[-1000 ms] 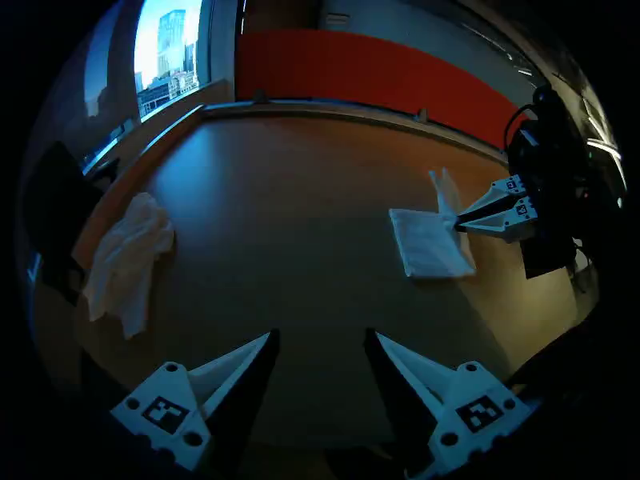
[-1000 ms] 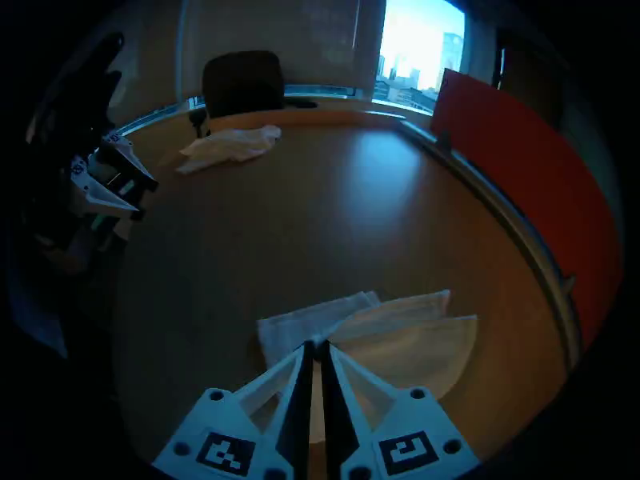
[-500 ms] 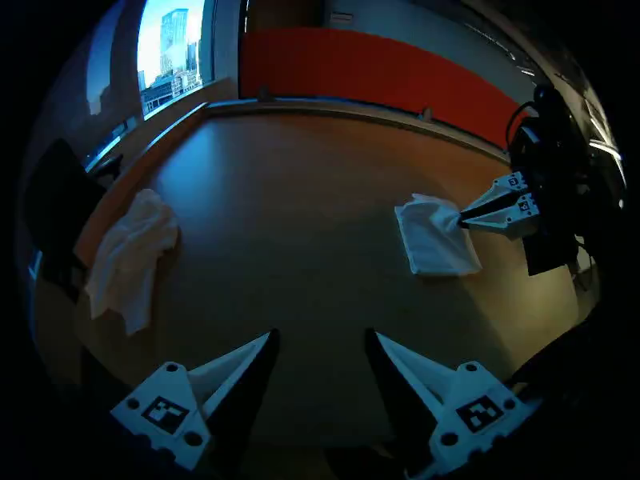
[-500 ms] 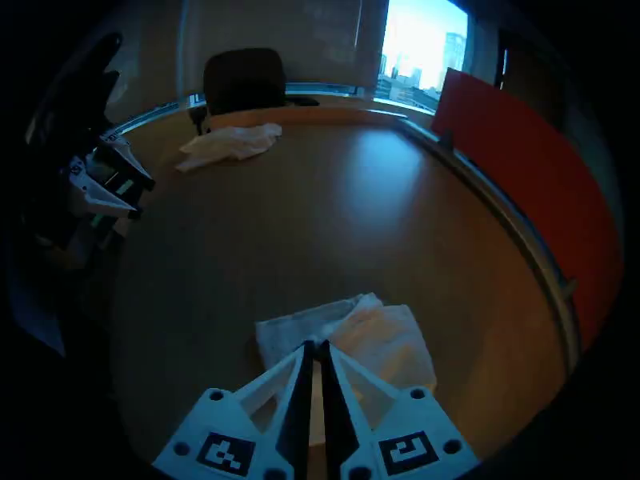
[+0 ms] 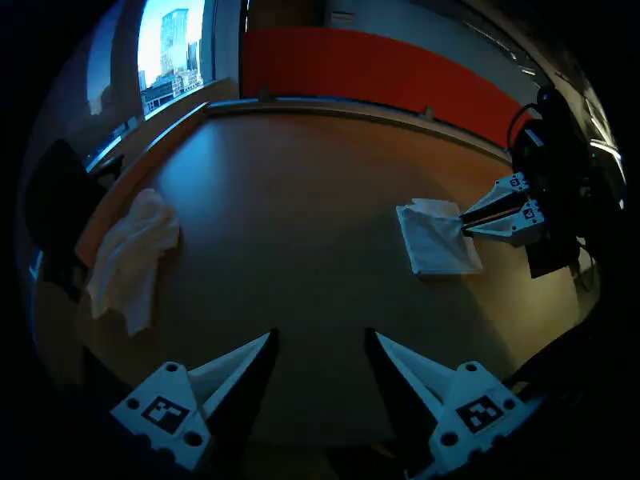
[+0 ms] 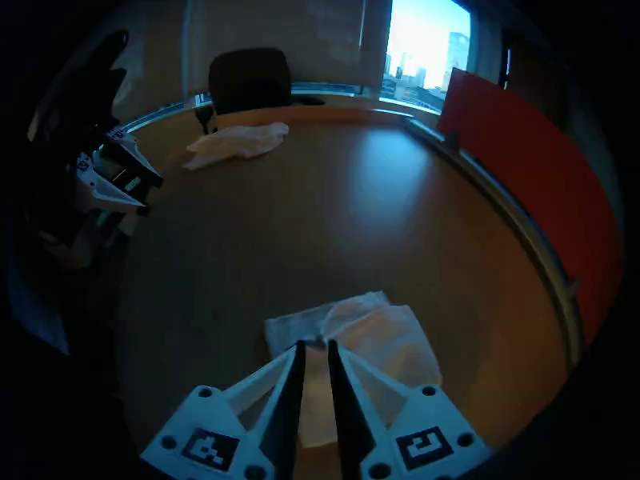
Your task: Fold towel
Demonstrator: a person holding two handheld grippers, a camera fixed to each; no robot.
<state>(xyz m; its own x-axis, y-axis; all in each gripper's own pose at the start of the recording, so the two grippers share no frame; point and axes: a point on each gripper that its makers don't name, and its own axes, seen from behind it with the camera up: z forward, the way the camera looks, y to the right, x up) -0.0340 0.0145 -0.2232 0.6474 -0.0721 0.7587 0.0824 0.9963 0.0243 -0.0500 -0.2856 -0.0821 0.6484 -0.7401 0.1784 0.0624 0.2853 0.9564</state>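
The towel (image 6: 360, 344) is white, as is the cloth (image 6: 236, 144) at far left. The worktop (image 6: 320, 216) is brown. The panel (image 6: 544, 184) on the right is red, the chair (image 6: 248, 80) black. The left gripper (image 5: 320, 332) and right gripper (image 6: 314, 344) are white with black-and-white square markers.

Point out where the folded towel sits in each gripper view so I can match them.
Left gripper view: folded towel lies right of centre, at the right gripper's tips.
Right gripper view: folded towel lies bottom centre, just ahead of that gripper's tips.
Shared landmark: red partition, across the top in the first, down the right side in the second.
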